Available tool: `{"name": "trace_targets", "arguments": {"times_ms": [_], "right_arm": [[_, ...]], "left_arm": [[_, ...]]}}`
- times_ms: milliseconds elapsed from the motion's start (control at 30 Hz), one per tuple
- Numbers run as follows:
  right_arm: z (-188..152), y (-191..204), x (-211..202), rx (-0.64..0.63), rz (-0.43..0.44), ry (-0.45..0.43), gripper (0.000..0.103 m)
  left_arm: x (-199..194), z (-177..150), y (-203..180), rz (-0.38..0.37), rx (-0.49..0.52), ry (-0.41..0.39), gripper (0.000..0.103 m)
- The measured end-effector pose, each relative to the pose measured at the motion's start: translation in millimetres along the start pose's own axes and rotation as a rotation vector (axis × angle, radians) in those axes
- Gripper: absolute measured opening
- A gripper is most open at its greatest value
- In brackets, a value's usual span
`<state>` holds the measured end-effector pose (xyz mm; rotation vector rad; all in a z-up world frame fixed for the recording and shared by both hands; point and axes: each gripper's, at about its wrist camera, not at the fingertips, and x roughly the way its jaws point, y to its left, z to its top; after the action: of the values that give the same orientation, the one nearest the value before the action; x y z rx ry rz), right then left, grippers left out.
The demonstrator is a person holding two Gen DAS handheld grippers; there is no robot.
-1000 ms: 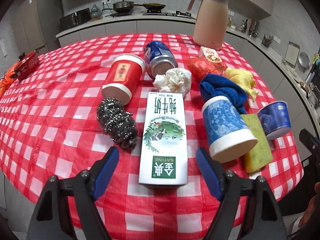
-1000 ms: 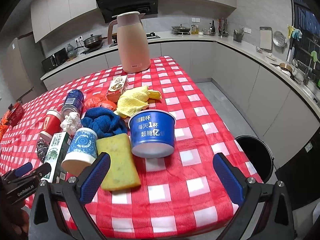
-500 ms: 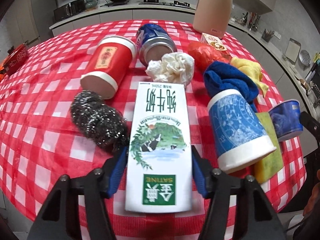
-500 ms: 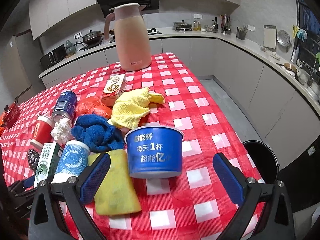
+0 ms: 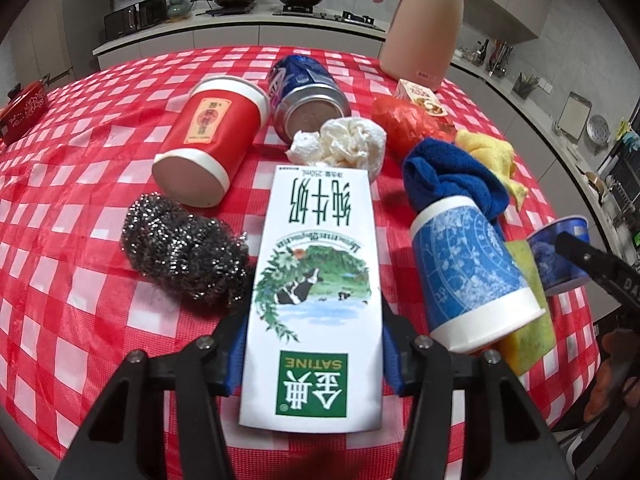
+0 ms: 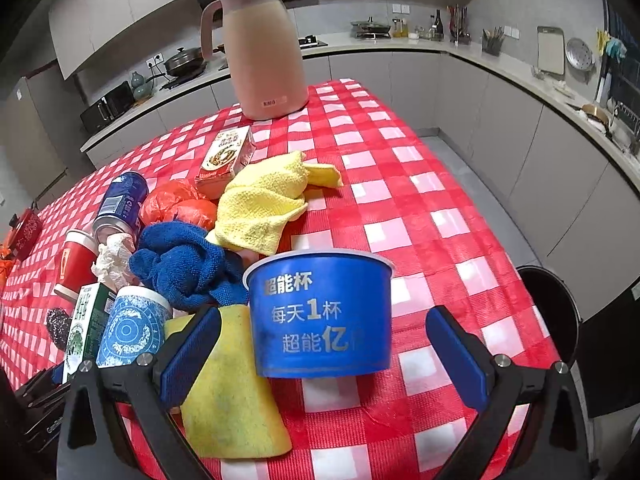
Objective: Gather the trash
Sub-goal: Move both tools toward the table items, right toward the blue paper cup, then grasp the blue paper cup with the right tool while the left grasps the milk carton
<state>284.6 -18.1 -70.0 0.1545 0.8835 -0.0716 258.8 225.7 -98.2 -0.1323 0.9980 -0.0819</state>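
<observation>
Two grippers work over a table (image 6: 432, 184) covered in red-and-white check. The left gripper (image 5: 314, 356) has just been closing, and its blue pads now sit against both long sides of a white milk carton (image 5: 316, 256) that lies flat on the cloth, so it is clamped on the carton's near end. Just left of the carton, touching its edge, lies a steel wool scourer (image 5: 184, 256); behind that a red paper cup (image 5: 208, 140) rests on its side, and a blue drinks can (image 5: 308, 96) lies tipped over beside it. A crumpled white tissue (image 5: 340, 144) sits at the carton's far end. To the right a blue patterned paper cup (image 5: 472, 276) lies on its side against a blue cloth (image 5: 448, 176), partly over a yellow sponge (image 6: 228, 392). The right gripper (image 6: 324, 356) stands spread wide, its pads clear on either side of a blue paper bowl (image 6: 320, 312) that stands on the table, nothing grasped. Farther back are a yellow cloth (image 6: 264, 204), a crumpled red plastic bag (image 6: 176, 204), a small printed box (image 6: 228, 156) and a pink thermal jug (image 6: 260, 48). A black bin (image 6: 552, 312) stands on the floor past the table's edge.
</observation>
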Motion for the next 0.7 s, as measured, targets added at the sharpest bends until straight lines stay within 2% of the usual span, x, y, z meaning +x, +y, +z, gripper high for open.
{"name": "trace_targets", "arguments": {"times_ms": [100,133,367,700], "right_arm": [[0,-1,8,0.001,0.011,0.024,0.089],[0,-3,12,0.008,0.027,0.041,0.08],[-3,-5,9,0.014,0.043,0.02,0.079],[-2,-16,-33,0.037,0.036,-0.066,0.078]], "left_arm": [[-3,1,-1,-0.001,0.005,-0.01,0.054],[-4,1,-1,0.002,0.009,-0.019,0.054],[-16,6,-4,0.007,0.013,-0.061,0.054],[-41,11,-13,-0.031,0.037,-0.114,0.054]]}}
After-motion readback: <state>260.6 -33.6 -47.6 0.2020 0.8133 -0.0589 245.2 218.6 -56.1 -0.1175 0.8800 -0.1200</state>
